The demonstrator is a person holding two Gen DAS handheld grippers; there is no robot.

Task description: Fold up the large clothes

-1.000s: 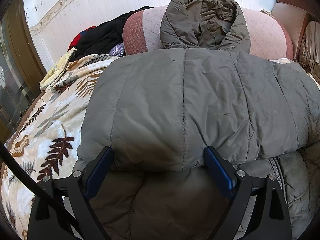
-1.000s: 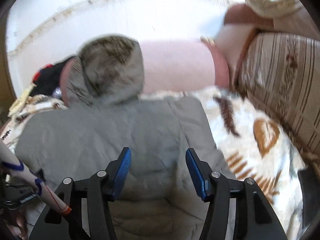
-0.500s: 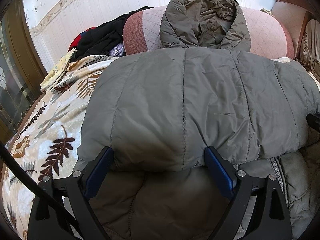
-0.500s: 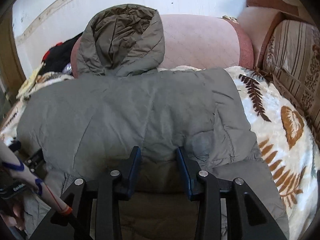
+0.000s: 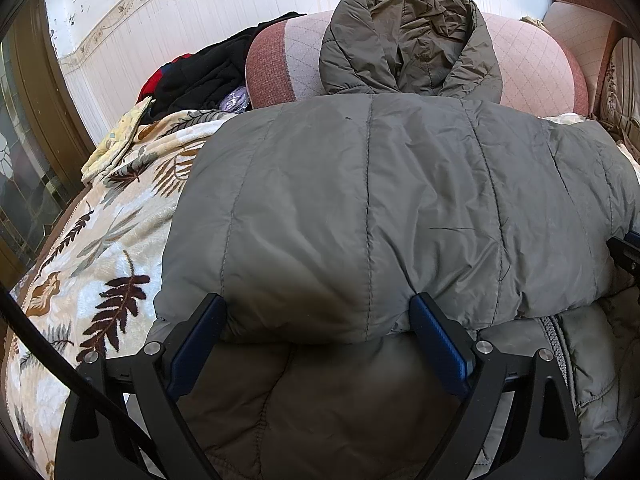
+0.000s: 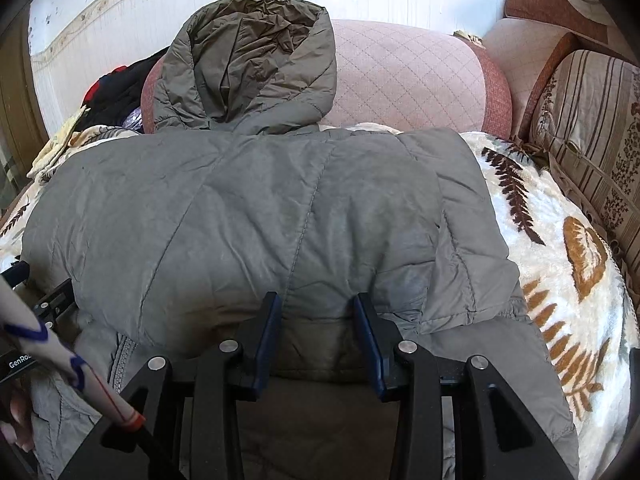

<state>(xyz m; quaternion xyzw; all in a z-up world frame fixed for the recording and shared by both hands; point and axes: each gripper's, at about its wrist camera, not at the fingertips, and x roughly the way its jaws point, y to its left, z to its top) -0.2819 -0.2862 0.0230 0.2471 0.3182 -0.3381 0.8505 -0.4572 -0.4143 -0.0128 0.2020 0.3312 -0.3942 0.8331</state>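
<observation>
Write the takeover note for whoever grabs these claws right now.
Left claw: wide, pads bracketing the jacket's folded near edge; grip unclear.
Right claw: jaws have just been closing on the same edge, fabric between the pads.
Jacket lies on the leaf-print blanket, hood resting against the pink cushion.
Done: bottom folded up over the body.
Left: likely finish the fold, tuck the hood.
</observation>
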